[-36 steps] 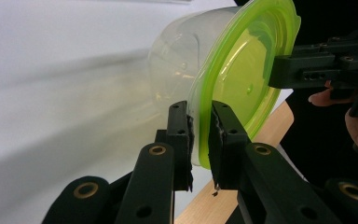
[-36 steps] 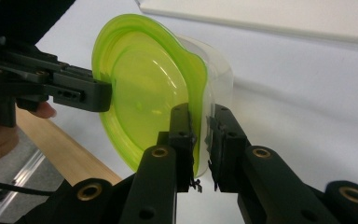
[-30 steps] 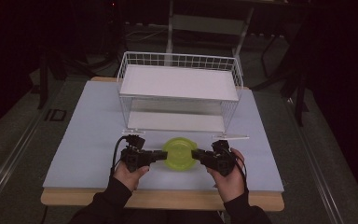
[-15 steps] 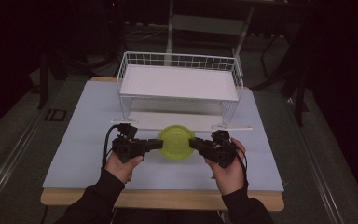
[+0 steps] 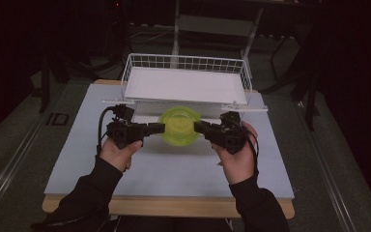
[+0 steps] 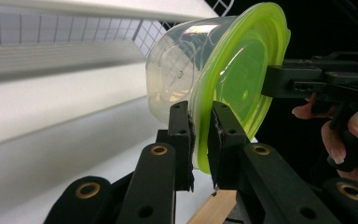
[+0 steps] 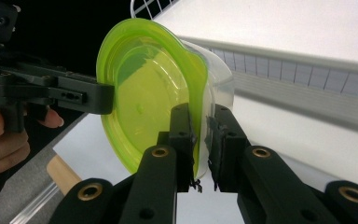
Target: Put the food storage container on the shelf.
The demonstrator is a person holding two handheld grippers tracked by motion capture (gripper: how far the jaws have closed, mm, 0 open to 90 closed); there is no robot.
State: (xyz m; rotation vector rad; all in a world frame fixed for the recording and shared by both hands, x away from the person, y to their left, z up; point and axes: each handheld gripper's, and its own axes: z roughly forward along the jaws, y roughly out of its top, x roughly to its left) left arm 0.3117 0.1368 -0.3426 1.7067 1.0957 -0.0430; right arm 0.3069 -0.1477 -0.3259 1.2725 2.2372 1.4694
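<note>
in the high view, the container [image 5: 179, 126] with its green lid sits at the centre of the table [image 5: 77, 145], held off the surface between the two grippers, just in front of the white wire basket [image 5: 186, 82] at 12 o'clock. the left gripper [image 5: 160, 127] reaches in from 9 o'clock, the right gripper [image 5: 197, 126] from 3 o'clock, each held in a hand [image 5: 118, 152].

in the left gripper view, the left gripper [image 6: 200, 126] is clenched on the edge of the green lid [image 6: 242, 84]; the clear container [image 6: 177, 74] bulges toward 10 o'clock. the other gripper grips the lid rim at 3 o'clock.

in the right gripper view, the right gripper [image 7: 200, 128] is clamped on the lid [image 7: 144, 88] rim, the clear tub [image 7: 216, 81] toward 2 o'clock. the left gripper meets the rim at 9 o'clock.
</note>
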